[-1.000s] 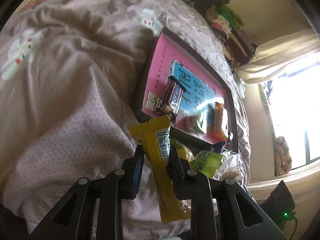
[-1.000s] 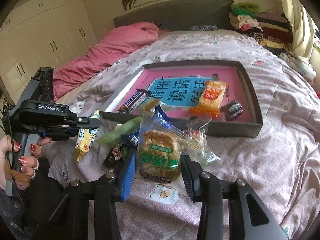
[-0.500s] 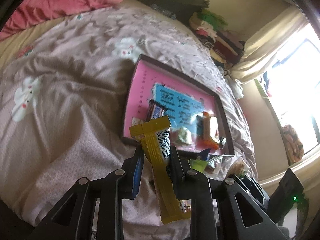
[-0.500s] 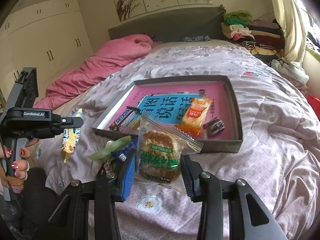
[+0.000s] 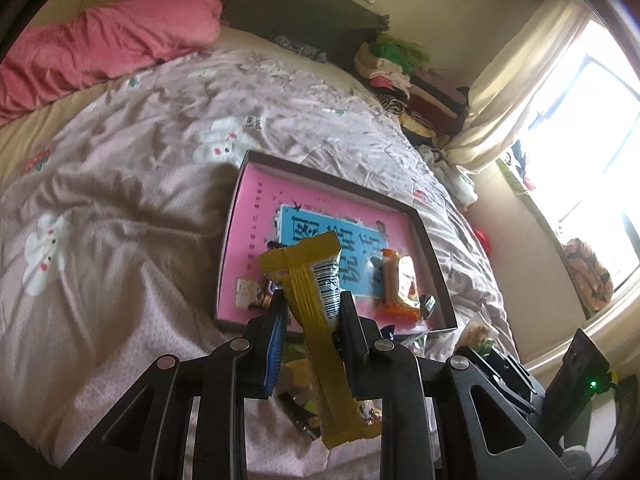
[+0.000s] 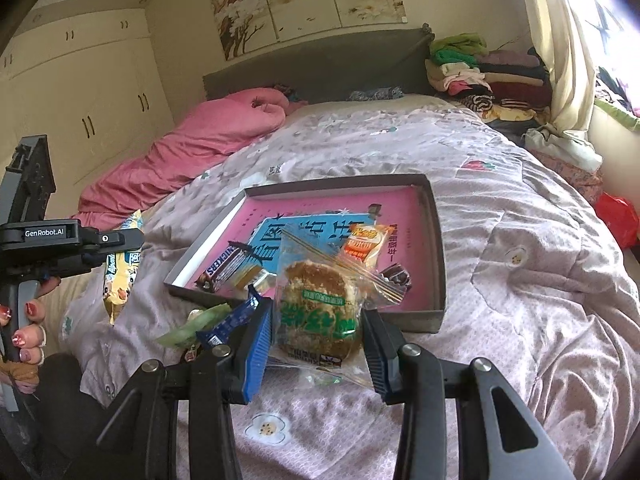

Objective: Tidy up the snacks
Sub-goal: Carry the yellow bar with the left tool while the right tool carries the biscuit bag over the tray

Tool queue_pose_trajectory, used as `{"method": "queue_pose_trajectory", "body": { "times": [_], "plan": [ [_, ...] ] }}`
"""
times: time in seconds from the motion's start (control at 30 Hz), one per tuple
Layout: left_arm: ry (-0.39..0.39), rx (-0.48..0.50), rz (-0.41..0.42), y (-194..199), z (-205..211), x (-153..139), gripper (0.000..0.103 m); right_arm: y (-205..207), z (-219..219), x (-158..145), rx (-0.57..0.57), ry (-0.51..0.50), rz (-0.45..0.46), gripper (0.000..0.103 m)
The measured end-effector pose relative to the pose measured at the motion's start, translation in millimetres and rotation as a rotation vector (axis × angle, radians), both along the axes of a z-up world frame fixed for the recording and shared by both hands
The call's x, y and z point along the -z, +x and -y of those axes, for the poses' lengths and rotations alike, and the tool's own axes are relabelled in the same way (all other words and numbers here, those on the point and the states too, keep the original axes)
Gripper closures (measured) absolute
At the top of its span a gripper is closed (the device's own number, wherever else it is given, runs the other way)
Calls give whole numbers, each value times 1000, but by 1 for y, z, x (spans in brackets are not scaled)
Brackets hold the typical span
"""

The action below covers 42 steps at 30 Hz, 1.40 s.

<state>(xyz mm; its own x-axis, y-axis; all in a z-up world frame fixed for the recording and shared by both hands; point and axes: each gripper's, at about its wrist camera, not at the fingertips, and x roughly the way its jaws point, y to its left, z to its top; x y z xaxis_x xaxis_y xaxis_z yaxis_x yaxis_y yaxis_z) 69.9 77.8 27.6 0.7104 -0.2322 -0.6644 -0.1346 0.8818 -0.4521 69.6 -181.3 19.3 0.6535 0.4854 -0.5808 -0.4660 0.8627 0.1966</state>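
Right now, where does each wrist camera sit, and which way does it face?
Left wrist: on the left gripper, looking down the bed at the tray; its fingers clamp a yellow snack bar.
Right wrist: on the right gripper, facing the headboard; fingers grip a bagged cake, a hand shows at left.
Both show the tray and pink blanket.

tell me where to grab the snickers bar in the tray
Grip the Snickers bar across its narrow width at mid-length, coming from above. It lies flat and long near the tray's front left corner; the ends are thin crimped wrapper.
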Motion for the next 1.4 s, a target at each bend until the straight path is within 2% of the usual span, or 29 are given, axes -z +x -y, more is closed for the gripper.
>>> {"method": "queue_pose_trajectory", "body": {
  "times": [0.6, 0.77, 1.0, 1.4],
  "plan": [
    [92, -30, 56, 37, 8, -7, 77, 11, 12, -8, 36, 13, 30, 60],
    [129, -50, 60, 50, 9, -3, 77, 16, 16, -9, 52, 21, 33, 60],
    [139, -62, 47, 67, 9, 9, 77, 24, 19, -12, 72, 19, 47, 60],
    [251, -44, 34, 87, 25, 27, 77, 48, 30, -12, 125, 26, 44, 60]
  ]
}}
